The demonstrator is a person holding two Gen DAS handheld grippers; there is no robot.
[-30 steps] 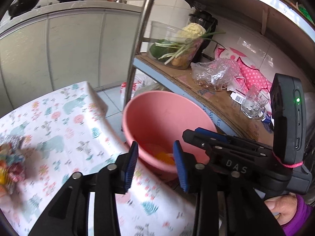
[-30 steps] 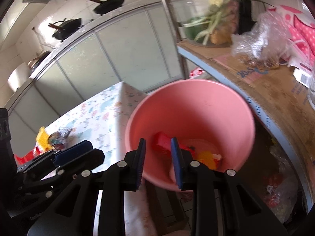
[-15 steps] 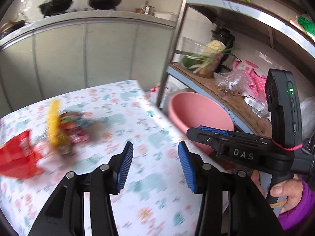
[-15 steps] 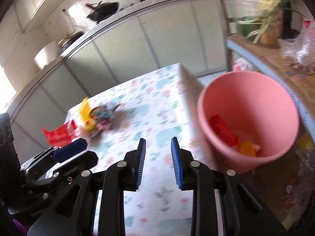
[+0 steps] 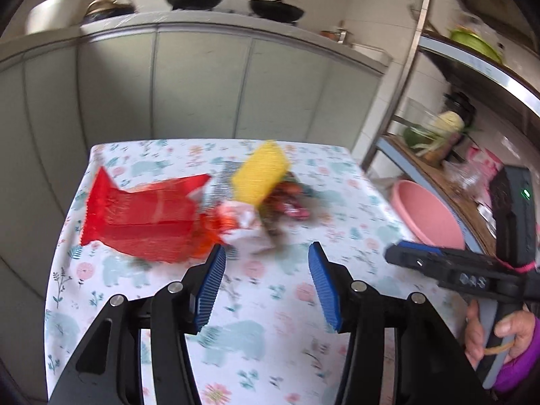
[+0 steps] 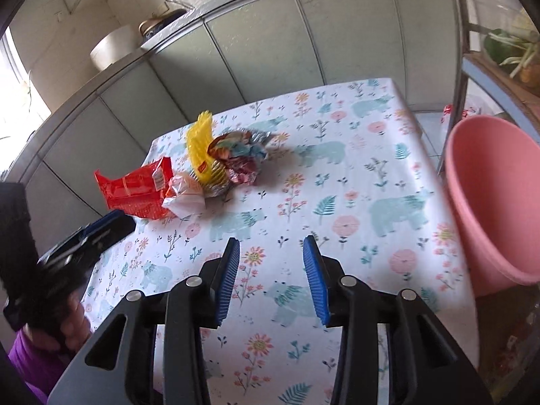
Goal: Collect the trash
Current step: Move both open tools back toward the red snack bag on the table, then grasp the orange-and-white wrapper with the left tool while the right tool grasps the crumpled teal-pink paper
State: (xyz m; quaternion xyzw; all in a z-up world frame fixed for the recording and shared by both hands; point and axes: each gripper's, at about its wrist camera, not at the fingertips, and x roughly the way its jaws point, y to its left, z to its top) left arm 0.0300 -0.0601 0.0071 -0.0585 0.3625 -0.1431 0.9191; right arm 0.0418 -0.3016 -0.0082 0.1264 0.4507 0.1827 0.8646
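A heap of wrappers lies on the flowered tablecloth (image 5: 256, 307): a red packet (image 5: 141, 219) (image 6: 135, 190), a yellow wrapper (image 5: 261, 175) (image 6: 200, 152), a white and orange crumpled packet (image 6: 184, 194) and a many-coloured foil ball (image 6: 241, 155). My left gripper (image 5: 266, 273) hovers just short of the heap, its jaws opening with nothing between them. My right gripper (image 6: 270, 270) hangs over the cloth to the right of the heap, jaws opening and empty. The pink bucket (image 6: 496, 199) (image 5: 425, 212) stands beside the table's right edge.
A metal shelf rack (image 5: 405, 77) with vegetables and bags stands right of the table behind the bucket. Grey cabinets (image 5: 202, 84) with woks on top close off the far side. A hand in a purple sleeve (image 5: 506, 347) holds the right gripper's handle.
Both grippers swung left from above the pink bucket to over the table, so the wrapper heap came into view ahead. Both pairs of jaws spread wider.
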